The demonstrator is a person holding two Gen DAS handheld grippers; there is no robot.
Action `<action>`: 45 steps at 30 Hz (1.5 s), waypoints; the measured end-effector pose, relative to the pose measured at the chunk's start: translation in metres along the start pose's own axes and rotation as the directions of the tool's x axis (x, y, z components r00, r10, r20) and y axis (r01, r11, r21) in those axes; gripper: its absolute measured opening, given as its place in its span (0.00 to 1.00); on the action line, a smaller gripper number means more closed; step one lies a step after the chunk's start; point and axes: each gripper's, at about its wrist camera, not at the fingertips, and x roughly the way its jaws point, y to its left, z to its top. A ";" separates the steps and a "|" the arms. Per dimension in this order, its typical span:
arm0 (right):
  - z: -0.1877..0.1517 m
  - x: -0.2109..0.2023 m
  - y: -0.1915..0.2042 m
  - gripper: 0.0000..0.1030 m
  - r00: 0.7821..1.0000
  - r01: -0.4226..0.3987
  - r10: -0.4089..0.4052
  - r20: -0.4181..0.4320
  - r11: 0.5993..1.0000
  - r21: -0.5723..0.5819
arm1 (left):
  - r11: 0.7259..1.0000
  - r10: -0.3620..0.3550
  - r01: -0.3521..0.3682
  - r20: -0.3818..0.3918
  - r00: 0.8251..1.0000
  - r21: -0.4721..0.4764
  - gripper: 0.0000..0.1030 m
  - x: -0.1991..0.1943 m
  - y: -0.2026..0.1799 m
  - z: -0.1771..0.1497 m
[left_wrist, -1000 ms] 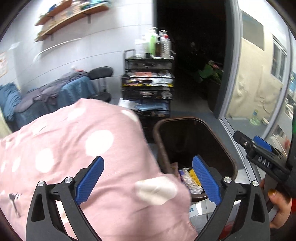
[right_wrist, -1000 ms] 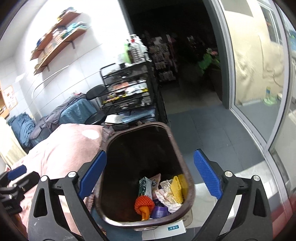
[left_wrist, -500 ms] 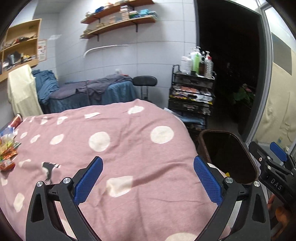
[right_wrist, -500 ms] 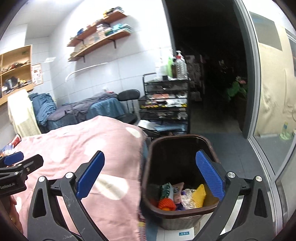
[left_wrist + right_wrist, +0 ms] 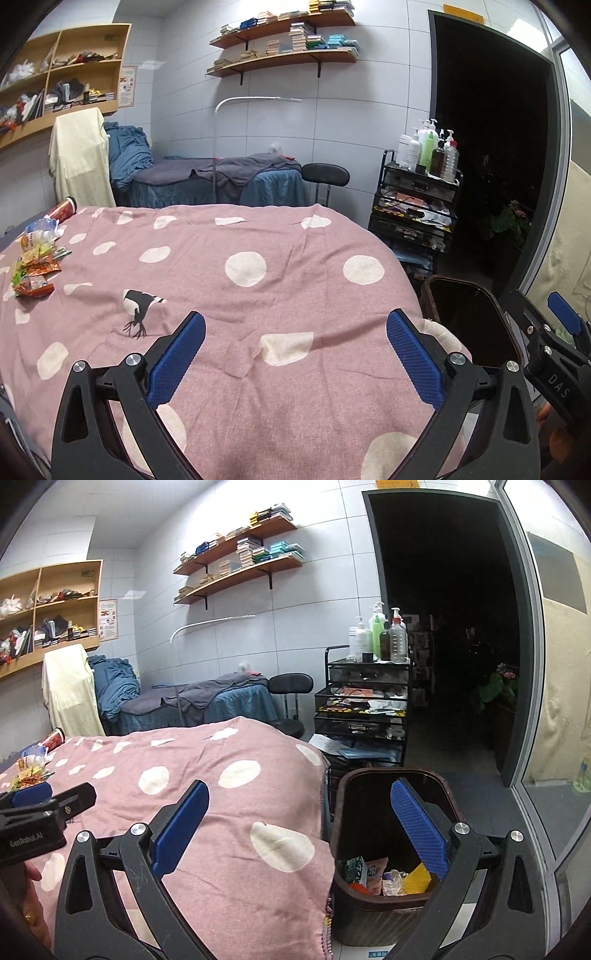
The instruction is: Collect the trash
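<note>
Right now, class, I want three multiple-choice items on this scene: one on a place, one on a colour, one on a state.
1. Where does the dark brown plastic waste bin stand?
A. beside the bed's end
B. on the shelf
C. on the bed

2. What colour is the spotted bedspread?
A. green
B. pink
C. black

3. How is the left gripper?
A. shut on a wrapper
B. open and empty
C. shut on the bedspread

Answers:
1 A, it stands on the floor by the bedspread's edge.
2 B, pink with white spots.
3 B, blue pads apart, nothing between.
</note>
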 end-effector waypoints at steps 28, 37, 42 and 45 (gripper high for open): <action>0.001 -0.004 0.009 0.95 0.999 -0.034 0.034 -0.007 0.999 -0.029 | 1.000 0.008 -0.007 0.023 1.000 -0.023 0.95 -0.005 0.010 0.001; 0.000 -0.002 0.009 0.95 0.999 -0.035 0.035 -0.011 0.999 -0.030 | 1.000 0.007 -0.007 0.018 1.000 -0.023 0.95 -0.006 0.008 0.001; -0.002 -0.001 0.010 0.95 0.999 -0.037 0.036 -0.013 0.999 -0.030 | 1.000 0.008 -0.008 0.018 1.000 -0.022 0.95 -0.006 0.008 0.001; -0.001 -0.001 0.010 0.95 0.999 -0.036 0.035 -0.013 0.999 -0.030 | 1.000 0.008 -0.007 0.018 1.000 -0.022 0.95 -0.006 0.009 0.001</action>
